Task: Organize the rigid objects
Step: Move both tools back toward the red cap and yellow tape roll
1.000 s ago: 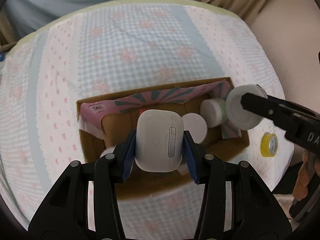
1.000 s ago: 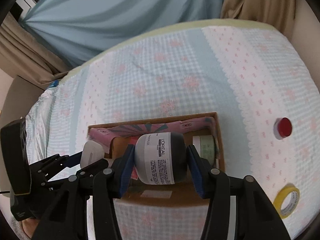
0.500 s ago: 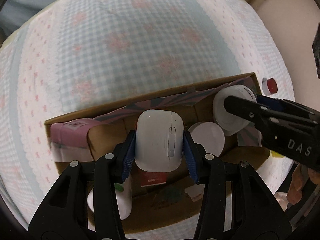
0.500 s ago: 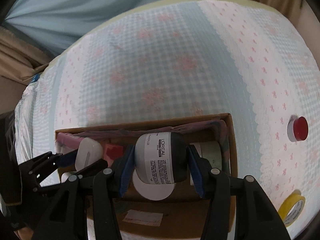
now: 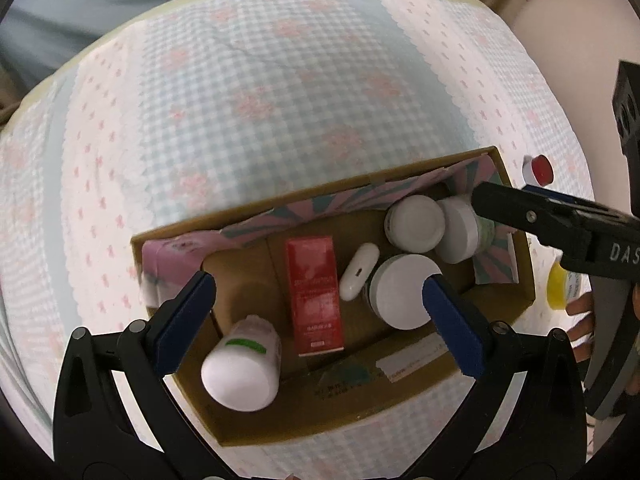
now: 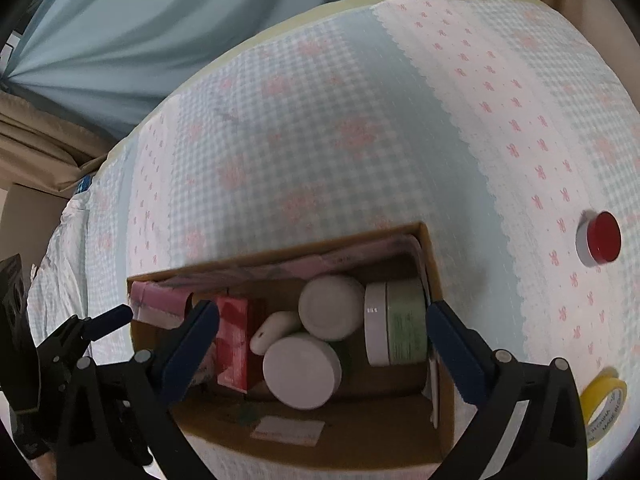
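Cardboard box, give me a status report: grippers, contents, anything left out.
Left gripper open, empty. Right gripper open, empty. Earbud case and jars in cardboard box. Red-lidded jar and yellow tape roll outside on the cloth.

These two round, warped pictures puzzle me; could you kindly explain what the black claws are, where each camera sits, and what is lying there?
There is no robot here: a person holds a two-finger clamp in each hand, and a fisheye camera on each looks along its fingers. One picture is from the left gripper, the other from the right gripper. Both hang open and empty over a cardboard box on a checked, flowered cloth. In the box lie a red carton, a white earbud case, a white pill bottle and several white-lidded jars. Outside it on the cloth sit a red-lidded pot and a yellow tape roll.
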A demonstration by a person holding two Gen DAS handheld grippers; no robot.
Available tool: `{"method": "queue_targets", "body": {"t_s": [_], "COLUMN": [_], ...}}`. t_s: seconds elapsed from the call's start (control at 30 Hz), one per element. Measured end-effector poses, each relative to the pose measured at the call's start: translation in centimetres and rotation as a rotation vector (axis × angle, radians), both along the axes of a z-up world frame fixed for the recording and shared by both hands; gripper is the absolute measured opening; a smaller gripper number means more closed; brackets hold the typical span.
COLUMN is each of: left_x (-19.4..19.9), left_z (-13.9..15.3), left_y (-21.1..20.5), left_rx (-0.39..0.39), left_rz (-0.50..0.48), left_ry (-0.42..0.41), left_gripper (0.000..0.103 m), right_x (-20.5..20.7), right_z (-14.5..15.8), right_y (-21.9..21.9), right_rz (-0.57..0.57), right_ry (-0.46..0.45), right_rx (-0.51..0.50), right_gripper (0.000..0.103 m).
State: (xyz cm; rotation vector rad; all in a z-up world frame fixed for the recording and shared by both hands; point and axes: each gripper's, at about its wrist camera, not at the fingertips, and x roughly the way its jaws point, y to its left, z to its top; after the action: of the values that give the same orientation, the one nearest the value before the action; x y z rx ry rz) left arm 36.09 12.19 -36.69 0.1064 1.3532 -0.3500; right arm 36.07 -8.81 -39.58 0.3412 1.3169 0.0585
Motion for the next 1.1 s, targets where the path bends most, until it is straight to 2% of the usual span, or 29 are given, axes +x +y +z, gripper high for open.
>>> {"method": "queue_targets", "body": {"t_s": [0.23, 0.53, 0.7, 0.9, 1.1], "left_x": [-1.8, -6.8, -10.2, -13.9, -15.4], "left_z": [2.7, 9.6, 12.4, 15.0, 16.4], "left_y": [0.6, 2.4, 3.7, 3.0, -1.1], "left_rx": [-0.006, 0.009, 0.005, -0.010, -0.029], "left_rz": [0.043, 0.098, 0.122, 0.081, 0.014], "left_ry": [-0.019, -0.127, -0.169, -0.224, -0.264], "left_gripper": [0.103, 0.103, 0.103, 0.103, 0.103], "right_x": [-2.1, -6.2, -10.0, -14.9, -20.0], "right_z": [2.4, 9.1, 12.5, 15.3, 17.3], "right_y": [0.7, 1.1, 1.1, -1.1, -5.1], "right_rz": [0.054, 0.102, 0.136, 0.088, 0.039], "right_ry": [-0.050, -0.151, -0.194, -0.200, -0.200], "right_rx": [-0.019, -0.017, -0.051, -0.059, -0.183], "right_gripper": [0.103, 0.103, 0.103, 0.103, 0.103]}}
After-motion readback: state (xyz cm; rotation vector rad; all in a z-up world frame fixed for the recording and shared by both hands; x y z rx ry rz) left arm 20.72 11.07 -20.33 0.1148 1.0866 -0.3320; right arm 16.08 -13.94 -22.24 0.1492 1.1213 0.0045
